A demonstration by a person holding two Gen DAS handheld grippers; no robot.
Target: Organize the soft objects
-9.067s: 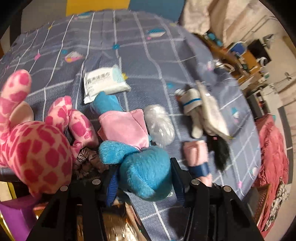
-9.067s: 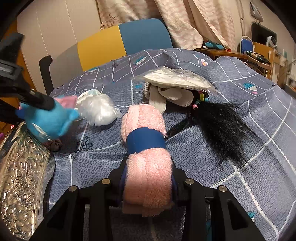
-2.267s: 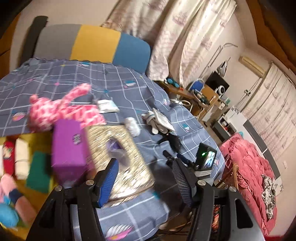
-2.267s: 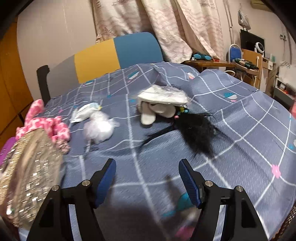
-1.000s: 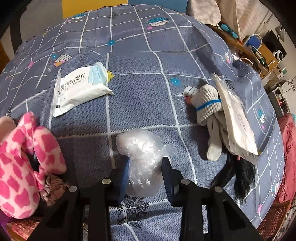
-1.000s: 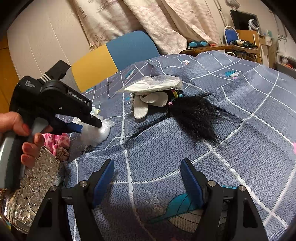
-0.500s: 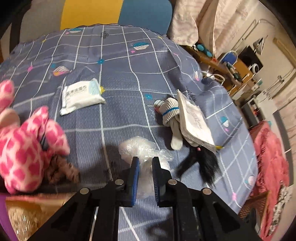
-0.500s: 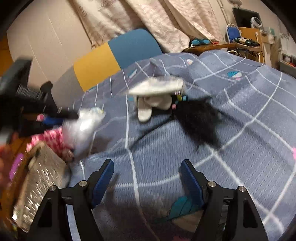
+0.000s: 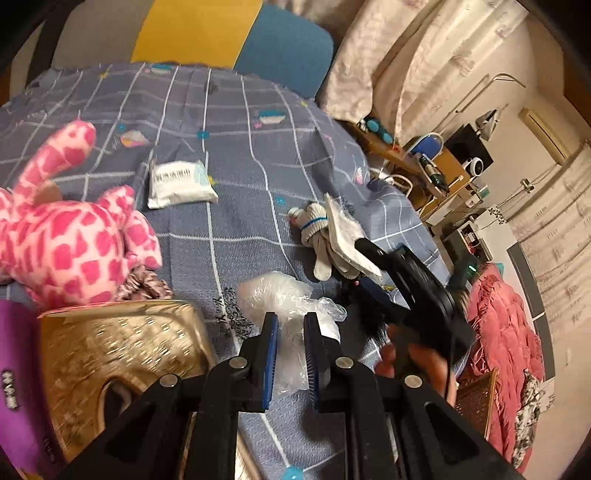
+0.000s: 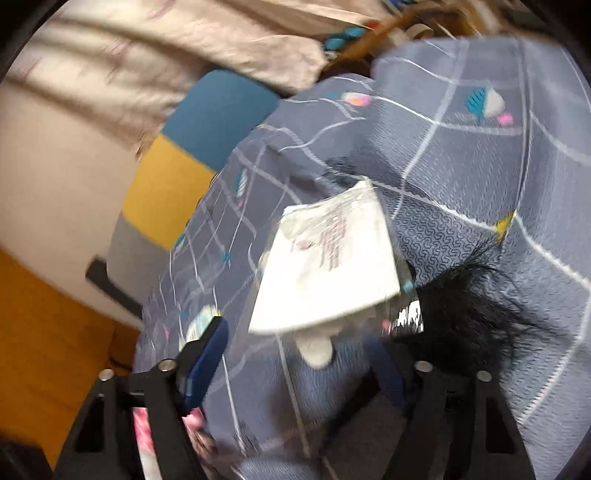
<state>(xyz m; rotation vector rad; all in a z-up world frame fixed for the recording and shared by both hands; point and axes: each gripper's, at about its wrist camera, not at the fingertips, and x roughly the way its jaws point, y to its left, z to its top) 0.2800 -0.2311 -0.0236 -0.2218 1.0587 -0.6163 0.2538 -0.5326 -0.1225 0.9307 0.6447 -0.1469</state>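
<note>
My left gripper [image 9: 290, 354] is shut on a crumpled clear plastic bag [image 9: 284, 295] and holds it above the grey-blue checked cloth [image 9: 229, 122]. My right gripper [image 10: 295, 365] is open and empty, tilted over a flat white packet [image 10: 328, 266] that lies on white knit gloves [image 10: 314, 347] beside a black wig [image 10: 469, 317]. In the left wrist view the right gripper's body [image 9: 410, 280] hovers by the gloves [image 9: 314, 229] and packet [image 9: 343, 229].
A pink spotted plush [image 9: 62, 236], a brown scrunchie [image 9: 144, 284] and a wipes pack [image 9: 181, 181] lie on the cloth. A gold embossed tray [image 9: 110, 350] and a purple box [image 9: 18, 384] sit at lower left. A colour-block chair back [image 9: 229, 33] stands behind.
My left gripper has lifted the plastic bag and drawn it back towards the gold tray. My right gripper has swung in close over the packet and gloves, tilting; it is still open.
</note>
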